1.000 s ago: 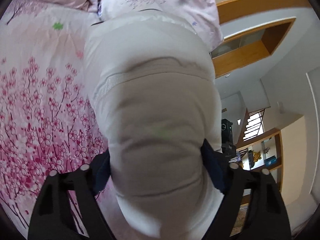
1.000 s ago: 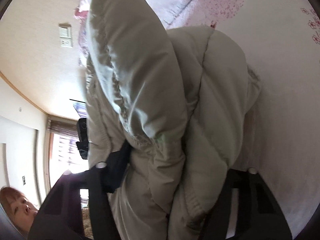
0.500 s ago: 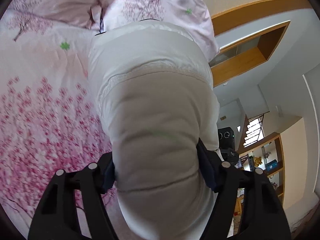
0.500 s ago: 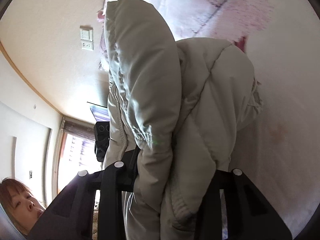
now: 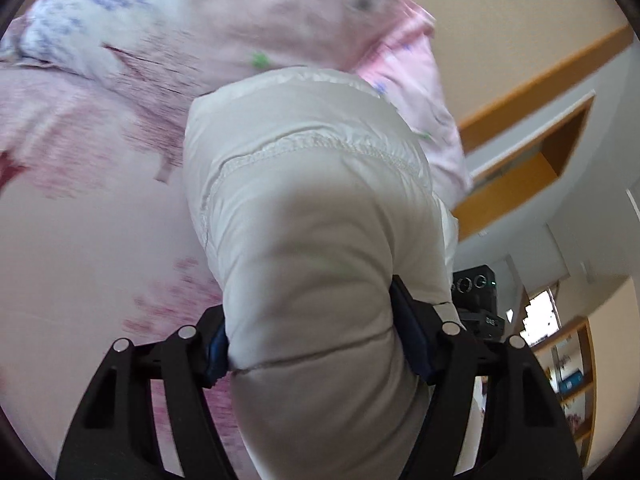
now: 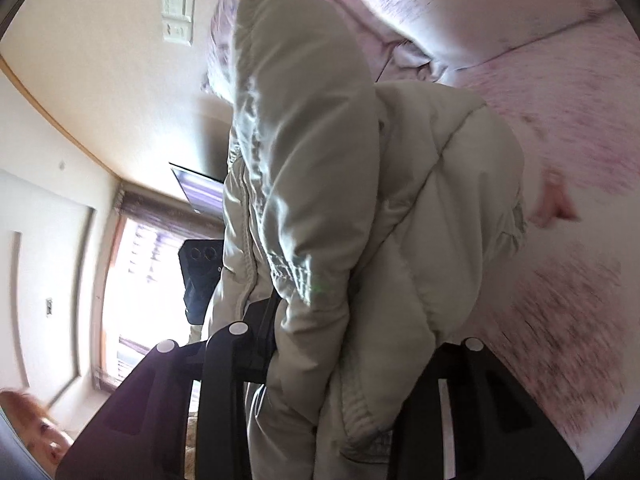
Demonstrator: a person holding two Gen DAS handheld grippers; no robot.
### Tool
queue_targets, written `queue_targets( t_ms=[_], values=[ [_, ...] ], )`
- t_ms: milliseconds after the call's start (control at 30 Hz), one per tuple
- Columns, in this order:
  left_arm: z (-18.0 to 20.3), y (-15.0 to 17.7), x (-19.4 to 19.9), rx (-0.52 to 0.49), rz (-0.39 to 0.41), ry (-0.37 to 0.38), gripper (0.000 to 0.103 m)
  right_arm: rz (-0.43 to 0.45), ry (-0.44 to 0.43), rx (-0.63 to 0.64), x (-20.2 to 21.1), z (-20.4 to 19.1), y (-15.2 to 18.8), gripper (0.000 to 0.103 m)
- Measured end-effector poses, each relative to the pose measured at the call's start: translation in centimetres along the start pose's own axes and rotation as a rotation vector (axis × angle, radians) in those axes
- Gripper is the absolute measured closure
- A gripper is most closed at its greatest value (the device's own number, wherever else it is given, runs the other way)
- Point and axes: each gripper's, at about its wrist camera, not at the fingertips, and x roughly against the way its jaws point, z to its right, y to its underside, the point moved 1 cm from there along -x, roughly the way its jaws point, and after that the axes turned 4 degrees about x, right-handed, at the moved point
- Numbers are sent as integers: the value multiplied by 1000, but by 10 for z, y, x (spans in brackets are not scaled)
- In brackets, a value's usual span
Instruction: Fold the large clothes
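Observation:
A pale beige puffer jacket (image 5: 312, 200) fills the middle of both wrist views, lifted above a pink floral bedspread (image 5: 80, 240). My left gripper (image 5: 312, 336) is shut on a thick padded fold of it, the blue pads pressing into both sides. In the right wrist view the jacket (image 6: 320, 160) hangs bunched in two folds, and my right gripper (image 6: 352, 336) is shut on its lower part near an elastic hem. Most of the garment's shape is hidden by its own bulk.
Pink pillows (image 5: 280, 12) lie at the head of the bed. The bedspread (image 6: 560, 160) runs along the right. A wall with switches (image 6: 178, 12) and a bright window (image 6: 132, 280) stand at left, a person's head (image 6: 36, 436) low down. Wooden shelves (image 5: 572, 380) stand beyond the bed.
Both grippers have carried the jacket across the bed toward the pillows, which now loom larger. Their jaws have squeezed tighter on the padding, the right one more.

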Motion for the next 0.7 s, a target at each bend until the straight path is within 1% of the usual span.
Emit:
queue_targets(
  t_ms=[67, 167, 233, 367, 433, 533, 567, 600, 700],
  values=[
    [-19, -3, 10, 25, 13, -21, 34, -26, 7, -12, -22, 2, -4, 70],
    [-38, -1, 19, 55, 12, -25, 35, -44, -12, -22, -42, 1, -5, 70],
    [-42, 2, 22, 47, 3, -30, 35, -47, -12, -15, -40, 4, -6, 70],
    [-38, 1, 18, 9, -15, -56, 35, -61, 13, -32, -40, 13, -10, 70],
    [-36, 0, 17, -7, -25, -69, 35, -67, 22, -46, -33, 20, -13, 70],
    [-33, -2, 16, -16, -32, -86, 35, -71, 47, -33, -26, 16, -15, 71],
    [-31, -3, 15, -19, -35, -91, 35, -70, 56, -26, -36, 7, -13, 71],
    [-29, -4, 13, -20, -37, -96, 35, -70, 60, -24, -34, 6, -14, 71],
    [-26, -5, 10, -33, -50, -119, 35, -71, 59, -48, -39, 21, -14, 70]
  ],
)
